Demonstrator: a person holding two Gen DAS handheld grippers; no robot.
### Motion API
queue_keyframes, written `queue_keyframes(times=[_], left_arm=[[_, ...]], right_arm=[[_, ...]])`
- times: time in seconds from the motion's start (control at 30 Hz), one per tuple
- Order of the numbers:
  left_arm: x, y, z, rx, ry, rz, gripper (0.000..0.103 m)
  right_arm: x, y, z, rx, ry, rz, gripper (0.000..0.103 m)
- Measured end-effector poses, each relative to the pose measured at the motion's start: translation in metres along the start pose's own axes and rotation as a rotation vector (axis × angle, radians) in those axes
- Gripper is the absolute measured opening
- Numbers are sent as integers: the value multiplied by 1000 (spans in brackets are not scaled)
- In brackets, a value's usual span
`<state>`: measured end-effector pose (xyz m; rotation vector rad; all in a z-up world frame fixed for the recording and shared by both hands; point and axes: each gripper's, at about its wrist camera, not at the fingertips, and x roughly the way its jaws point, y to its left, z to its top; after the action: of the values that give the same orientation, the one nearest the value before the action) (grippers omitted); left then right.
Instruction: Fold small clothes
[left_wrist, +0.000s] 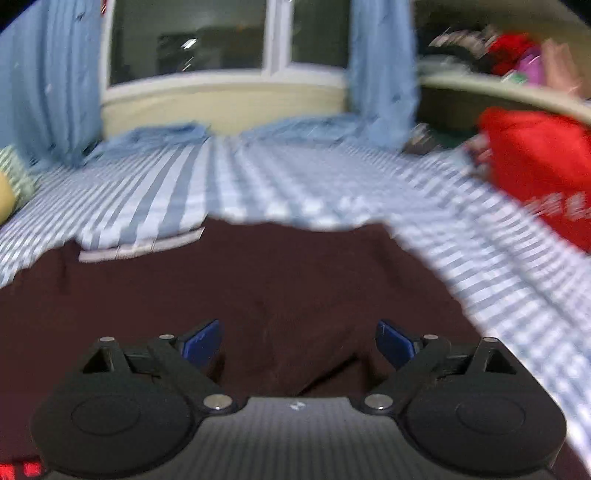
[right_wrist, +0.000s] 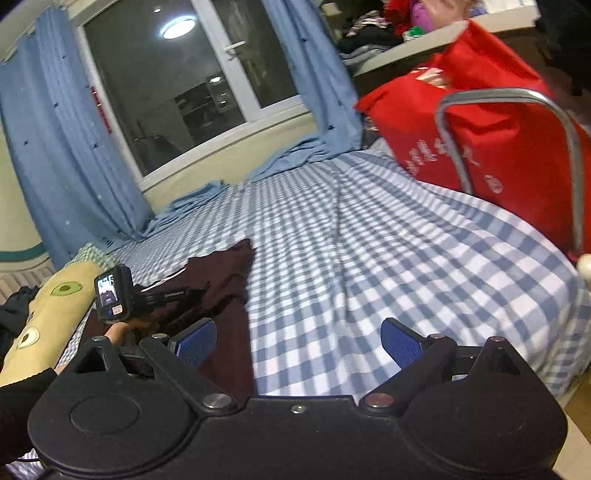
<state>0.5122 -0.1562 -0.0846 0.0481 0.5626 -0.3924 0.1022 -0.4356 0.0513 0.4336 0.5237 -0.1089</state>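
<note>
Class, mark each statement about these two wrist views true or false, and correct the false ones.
1. A dark maroon garment lies on the checked bedsheet. True.
2. The left tongs are clamped on the garment. False: they stand open above it.
3. The right tongs are open with nothing between them. True.
4. The bag by the bed is green. False: it is red.
5. The curtains are blue. True.

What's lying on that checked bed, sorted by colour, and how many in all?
Dark maroon: 1, the garment spread flat
Red: 1, the bag at the bed's far side
Yellow-green: 1, the avocado-print pillow
Light blue: 2, the curtain ends pooled by the window
Total: 5
</note>
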Motion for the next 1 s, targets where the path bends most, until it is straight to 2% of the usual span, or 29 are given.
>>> queue_keyframes(times=[0.07, 0.1, 0.17, 0.23, 0.33, 0.43, 0.5, 0.57, 0.67, 0.77, 0.83, 0.87, 0.93, 0.97, 1.0], left_arm=[[-42, 10, 2, -7, -76, -49, 99], [-60, 15, 2, -4, -102, -42, 100], [-101, 28, 0, 31, -148, 22, 102], [-132, 43, -8, 81, -138, 107, 102], [-176, 61, -29, 118, -105, 256, 102], [-214, 84, -50, 79, -86, 322, 102], [-237, 97, -63, 33, -82, 345, 102], [-261, 103, -75, 8, -92, 391, 102], [-291, 114, -90, -27, -123, 462, 102], [-319, 122, -105, -68, -148, 507, 102], [-332, 126, -117, -103, -146, 519, 102], [-339, 128, -123, -114, -140, 524, 102], [-347, 129, -134, -114, -130, 539, 102], [-353, 130, -139, -110, -123, 541, 102], [-357, 130, -144, -102, -118, 541, 102]], right_arm=[[6, 11, 2, -34, 5, 12, 97], [10, 18, 4, -54, 7, 14, 97], [22, 32, 7, -122, 12, 16, 97], [40, 48, 11, -197, 25, 33, 97], [78, 77, 17, -275, 33, 129, 95], [131, 113, 20, -335, 64, 217, 89], [177, 139, 23, -365, 115, 264, 77], [226, 159, 30, -328, 196, 304, 72], [295, 182, 39, -258, 294, 328, 70], [344, 201, 36, -264, 335, 263, 70], [376, 201, 30, -178, 387, 235, 70], [388, 199, 28, -126, 409, 229, 65], [407, 196, 23, -45, 434, 224, 47], [411, 197, 23, -42, 431, 214, 30], [411, 199, 23, -50, 415, 193, 28]])
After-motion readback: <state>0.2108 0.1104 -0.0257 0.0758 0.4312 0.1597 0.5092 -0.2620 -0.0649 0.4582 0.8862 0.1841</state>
